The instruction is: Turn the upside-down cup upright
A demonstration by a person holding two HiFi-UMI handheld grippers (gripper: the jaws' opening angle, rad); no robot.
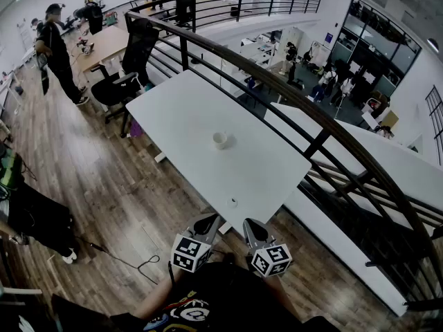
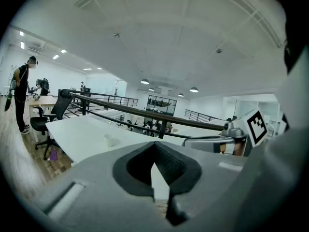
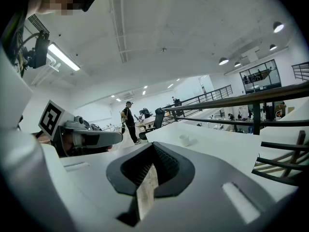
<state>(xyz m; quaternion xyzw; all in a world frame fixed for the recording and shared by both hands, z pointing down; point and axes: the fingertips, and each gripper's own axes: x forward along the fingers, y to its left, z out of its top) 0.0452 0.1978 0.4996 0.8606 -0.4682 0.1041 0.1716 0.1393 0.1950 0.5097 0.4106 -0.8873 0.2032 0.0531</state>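
Left tongs [image 1: 207,221], right tongs [image 1: 252,227] closed; cup [image 1: 220,140] on table [image 1: 181,109].

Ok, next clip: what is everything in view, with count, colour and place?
Table: one, white, centre, beside the railing.
Cup: one, white, mid-table; which way up unclear.
Small round thing: one, pale, near the table's near edge.
Railing: one, black, along the table's right side.
Office chair: one close, black, at the table's far-left corner.
People: several, dark clothes, nearest standing far left.
Left gripper: one, grey, shut, empty, before the table's near edge.
Right gripper: one, grey, shut, empty, beside the left.
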